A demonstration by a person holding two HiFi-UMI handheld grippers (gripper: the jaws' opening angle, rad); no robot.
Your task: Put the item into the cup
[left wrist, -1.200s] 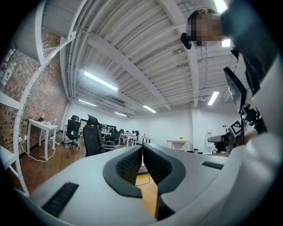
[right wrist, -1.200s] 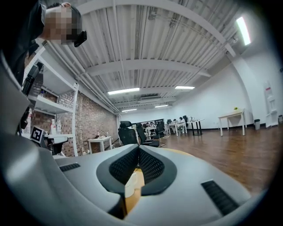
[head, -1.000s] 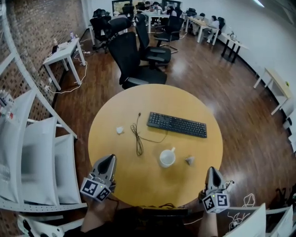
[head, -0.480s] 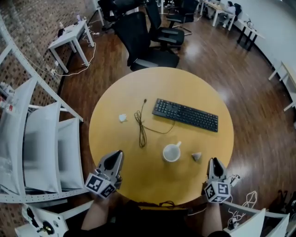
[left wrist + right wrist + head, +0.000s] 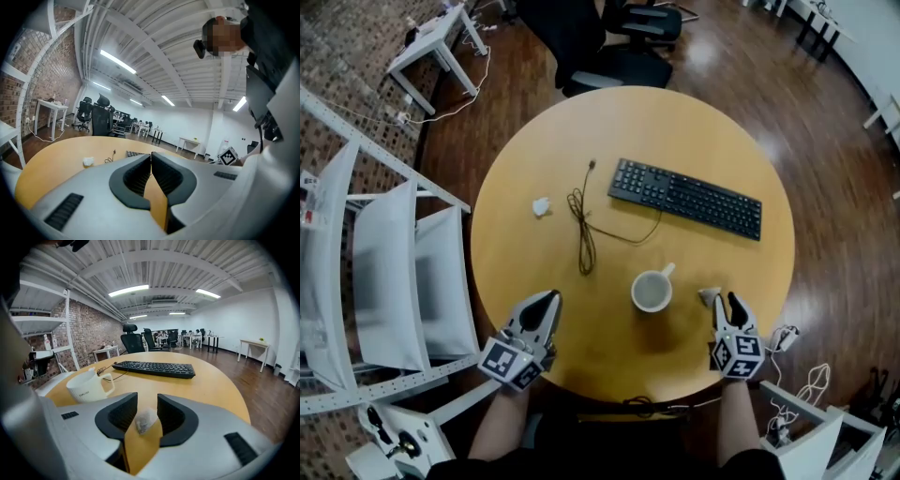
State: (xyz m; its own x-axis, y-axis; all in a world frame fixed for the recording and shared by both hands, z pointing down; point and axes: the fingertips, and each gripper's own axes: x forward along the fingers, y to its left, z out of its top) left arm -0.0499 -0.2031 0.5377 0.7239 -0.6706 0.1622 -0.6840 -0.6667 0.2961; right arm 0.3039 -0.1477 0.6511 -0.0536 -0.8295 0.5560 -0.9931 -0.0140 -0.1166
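1. The right gripper (image 5: 147, 400) hung over the desk's (image 5: 628, 122) near right edge. Its jaws were opening around the small pale item (image 5: 143, 420), pads off it.
2. The item lay on the desk, just right of the white cup (image 5: 652, 292).
3. The left gripper (image 5: 546, 302) was clenched empty at the near left edge.

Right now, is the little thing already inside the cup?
No, the small item lies on the table, outside the white cup, between the opening fingers of the right gripper.

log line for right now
right gripper: opening, small pale crumpled item between jaws | left gripper: shut, empty | white ceramic mug: upright beside item
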